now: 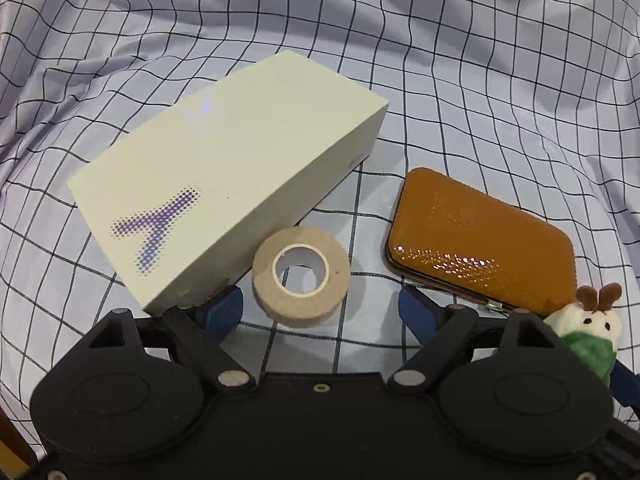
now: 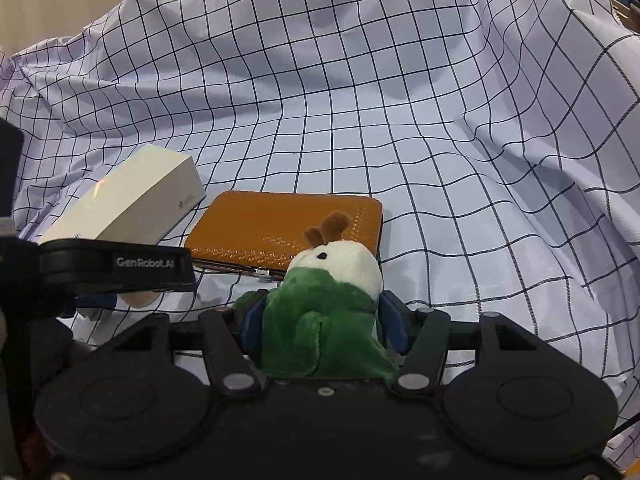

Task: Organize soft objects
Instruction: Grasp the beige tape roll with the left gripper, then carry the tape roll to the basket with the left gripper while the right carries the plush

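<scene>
Plush between right gripper's blue pads.
Whether they still pinch it, I cannot tell; left gripper spread around tape.

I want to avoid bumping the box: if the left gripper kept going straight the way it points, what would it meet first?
Most likely the tape roll, lying between the open left gripper fingers, not the box beside it; depth is uncertain.

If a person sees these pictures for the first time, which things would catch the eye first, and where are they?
Probably the plush toy, white and green with brown antlers, which sits between the blue fingers of the right tool, just in front of the orange case. Next, the cream box with a purple dotted mark lies on the checked cloth, with a roll of tape beside it, ahead of the open left tool.
</scene>
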A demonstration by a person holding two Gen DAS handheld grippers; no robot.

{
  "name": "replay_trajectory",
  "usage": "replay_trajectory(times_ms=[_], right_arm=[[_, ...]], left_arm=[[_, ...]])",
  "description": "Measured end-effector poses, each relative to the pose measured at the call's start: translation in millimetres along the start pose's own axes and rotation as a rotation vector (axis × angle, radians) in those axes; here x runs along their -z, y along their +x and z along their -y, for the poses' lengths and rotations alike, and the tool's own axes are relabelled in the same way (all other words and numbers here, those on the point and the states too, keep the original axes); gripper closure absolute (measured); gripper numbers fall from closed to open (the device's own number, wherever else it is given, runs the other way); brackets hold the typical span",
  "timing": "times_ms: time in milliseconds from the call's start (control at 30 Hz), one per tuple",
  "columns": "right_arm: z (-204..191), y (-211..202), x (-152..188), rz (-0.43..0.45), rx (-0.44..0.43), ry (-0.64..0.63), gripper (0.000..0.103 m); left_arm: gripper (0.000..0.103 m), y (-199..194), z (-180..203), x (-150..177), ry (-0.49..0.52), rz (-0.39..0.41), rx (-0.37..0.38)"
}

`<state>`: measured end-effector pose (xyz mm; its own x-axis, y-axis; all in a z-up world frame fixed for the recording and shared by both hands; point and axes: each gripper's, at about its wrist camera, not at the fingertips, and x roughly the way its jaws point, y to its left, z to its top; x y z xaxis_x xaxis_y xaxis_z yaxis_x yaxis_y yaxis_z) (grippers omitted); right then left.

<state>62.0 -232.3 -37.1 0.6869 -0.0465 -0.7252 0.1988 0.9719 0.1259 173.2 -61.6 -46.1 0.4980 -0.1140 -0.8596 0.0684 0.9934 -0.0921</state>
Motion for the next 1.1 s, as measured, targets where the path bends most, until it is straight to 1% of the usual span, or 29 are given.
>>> replay_trajectory(times_ms=[200, 267, 333, 400, 433, 500, 533, 567, 633, 733, 800, 867, 933, 1000, 1100], right_arm=[[-0.9, 9.0, 0.6, -0.012, -0.012, 0.007, 0.032], [-1.0, 10.8, 1.1, -0.01, -0.012, 0.011, 0.031], [-0.8, 11.3, 1.1, -0.011, -0.016, 0.012, 0.031], [-0.2, 11.6, 1.0, -0.014, -0.02, 0.012, 0.031], [0.1, 11.6, 0.9, -0.015, -0.021, 0.012, 0.031], [-0.4, 11.7, 0.9, -0.018, -0.024, 0.009, 0.031], [-1.0, 11.8, 0.8, -0.02, -0.024, 0.007, 0.032], [-1.3, 11.7, 0.8, -0.022, -0.028, 0.006, 0.033], [-2.0, 11.0, 0.4, -0.027, -0.039, 0.006, 0.041], [-3.4, 8.0, 0.3, -0.034, -0.042, 0.001, 0.044], [-3.2, 5.0, 0.7, -0.036, -0.046, -0.004, 0.046], [-1.7, 2.3, 1.9, -0.037, -0.05, -0.001, 0.046], [-1.0, 0.3, 2.5, -0.039, -0.052, 0.002, 0.046], [-0.7, -1.6, 2.9, -0.039, -0.053, 0.002, 0.046], [-0.8, -2.5, 2.9, -0.041, -0.056, 0.0, 0.046]], left_arm=[[0.019, 2.5, 3.8, -0.9, 0.017, 0.004, -0.004], [0.02, 2.2, 4.9, 0.8, 0.03, 0.01, -0.008], [0.024, 1.3, 3.7, 2.1, 0.032, 0.017, -0.011], [0.033, -1.1, 1.1, 3.3, 0.025, 0.022, -0.007], [0.035, -2.2, -0.1, 3.4, 0.02, 0.022, -0.004], [0.047, -5.3, -2.2, 4.3, 0.019, 0.023, 0.011], [0.049, -6.3, -2.3, 4.7, 0.02, 0.023, 0.015], [0.052, -6.7, -1.9, 5.0, 0.023, 0.024, 0.018], [0.058, -7.8, -1.5, 6.1, 0.032, 0.024, 0.02], [0.061, -11.0, -3.2, 7.8, 0.033, 0.014, 0.04], [0.061, -14.8, -4.6, 9.9, 0.035, 0.01, 0.058], [0.061, -15.4, -3.9, 11.1, 0.046, 0.01, 0.046], [0.055, -12.9, -4.3, 9.6, 0.05, 0.015, 0.023], [0.043, -9.7, -4.8, 6.4, 0.048, 0.027, 0.007], [0.035, -4.3, -1.2, 1.4, 0.063, 0.043, -0.015]])
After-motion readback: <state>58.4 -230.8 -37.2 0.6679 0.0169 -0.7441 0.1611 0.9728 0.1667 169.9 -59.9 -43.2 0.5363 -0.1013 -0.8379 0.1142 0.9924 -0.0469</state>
